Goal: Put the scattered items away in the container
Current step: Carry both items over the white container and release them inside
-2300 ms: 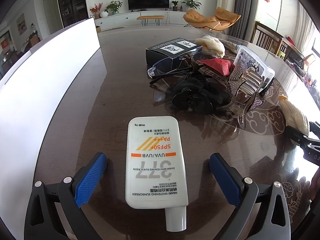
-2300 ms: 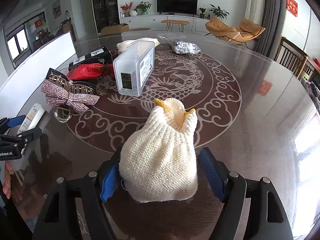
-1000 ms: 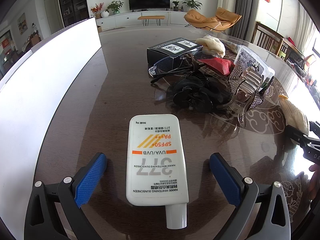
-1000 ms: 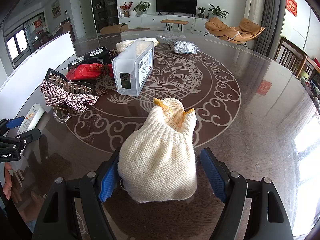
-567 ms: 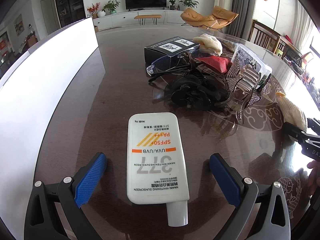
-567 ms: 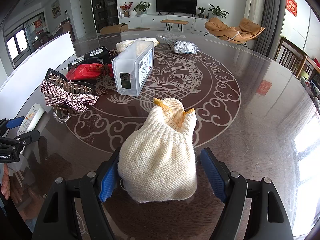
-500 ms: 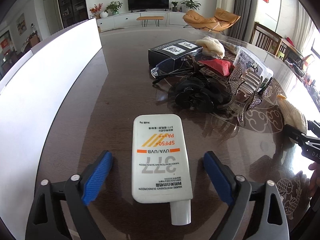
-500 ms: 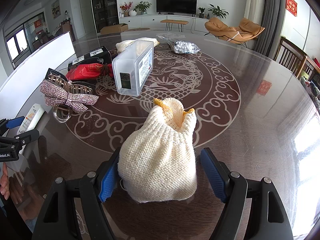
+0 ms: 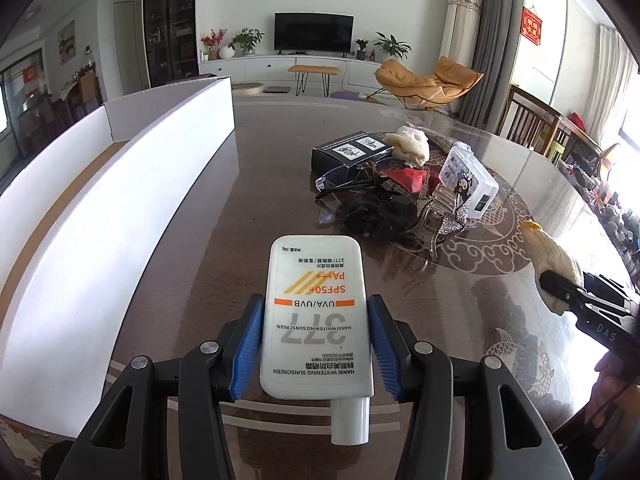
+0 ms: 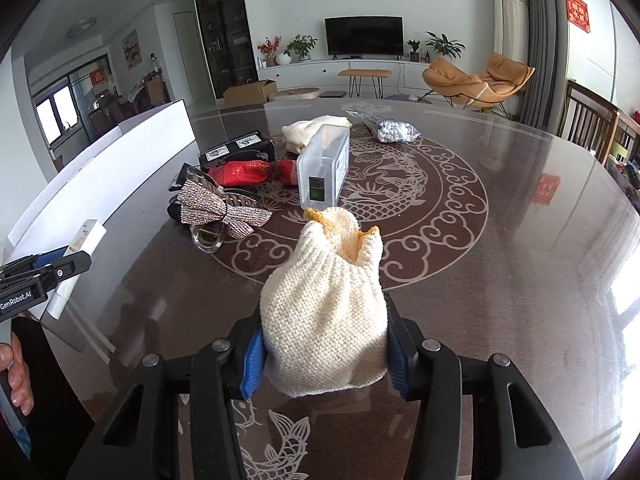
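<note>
- My left gripper (image 9: 316, 344) has just been closing its jaws, and they now clamp the sunscreen tube (image 9: 316, 316) by its long sides, blue pads (image 9: 248, 352) pressed flat against the white plastic.
- The tube fills the lower centre of the left wrist view, cap toward the camera, print upside down.
- My right gripper (image 10: 324, 352) has just been closing too; its jaws now squeeze the cream knitted glove (image 10: 326, 316) at its lower half, the wool bulging between the pads, the yellow-edged cuff pointing away from me.
- In the left view I see that glove (image 9: 554, 260) at the right edge, held in the black tip of the right gripper (image 9: 560, 292).
- In the right view the left gripper (image 10: 60, 268) enters from the left edge with the tube (image 10: 76, 260) in it, and a hand (image 10: 16, 376) shows at the lower left.
- The white box (image 9: 100, 200), the container, runs along the left side of the left view, open at the top, standing on the counter (image 9: 256, 184).
- The rest of the clutter sits in the upper right of the left view: a black carton (image 9: 348, 152), clear glasses (image 9: 344, 176), a red packet (image 9: 408, 178), a sparkly bow clip (image 9: 444, 208), a clear plastic case (image 9: 468, 180) and a second cream glove (image 9: 412, 144).
- A bag of white beads (image 10: 392, 128) lies apart in the upper centre of the right view.
</note>
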The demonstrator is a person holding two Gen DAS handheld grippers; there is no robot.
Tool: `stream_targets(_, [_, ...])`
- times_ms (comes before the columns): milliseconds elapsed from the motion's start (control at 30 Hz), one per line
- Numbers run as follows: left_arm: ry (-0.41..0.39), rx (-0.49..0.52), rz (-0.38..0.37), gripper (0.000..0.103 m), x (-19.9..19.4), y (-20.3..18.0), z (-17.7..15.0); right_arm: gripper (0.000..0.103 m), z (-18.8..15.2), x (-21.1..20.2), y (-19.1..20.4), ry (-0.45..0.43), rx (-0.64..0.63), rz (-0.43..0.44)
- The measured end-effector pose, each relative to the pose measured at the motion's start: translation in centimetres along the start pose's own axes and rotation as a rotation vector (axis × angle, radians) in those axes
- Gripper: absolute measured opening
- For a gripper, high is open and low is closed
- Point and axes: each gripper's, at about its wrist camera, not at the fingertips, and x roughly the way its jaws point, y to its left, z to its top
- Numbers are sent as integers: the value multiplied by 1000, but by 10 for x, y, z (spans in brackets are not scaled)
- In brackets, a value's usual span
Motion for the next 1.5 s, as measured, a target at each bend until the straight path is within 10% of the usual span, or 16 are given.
stream_targets(333, [-14,32,15,51,-12,-12,6,50,6,-15,38,-11,-22,98])
stream_targets(700, [-42,-157,-140,51,-42,50,26,50,51,-4,130,0,-224,220])
stream_targets(900, [-125,-255,28,51,-83,159,60,50,134,-8,240,-106,-353,383])
stream_targets(1133, [-17,-430,182,51,-61,288,58,50,190,64,385,-32,-474,492])
stream_targets(1400, [151,-508,251,55,-19,331,42,60,199,172,459,276,-433,559])
stream_targets(1500, [120,-515,273,71,-22,327,37,63,204,171,448,227,-388,577])
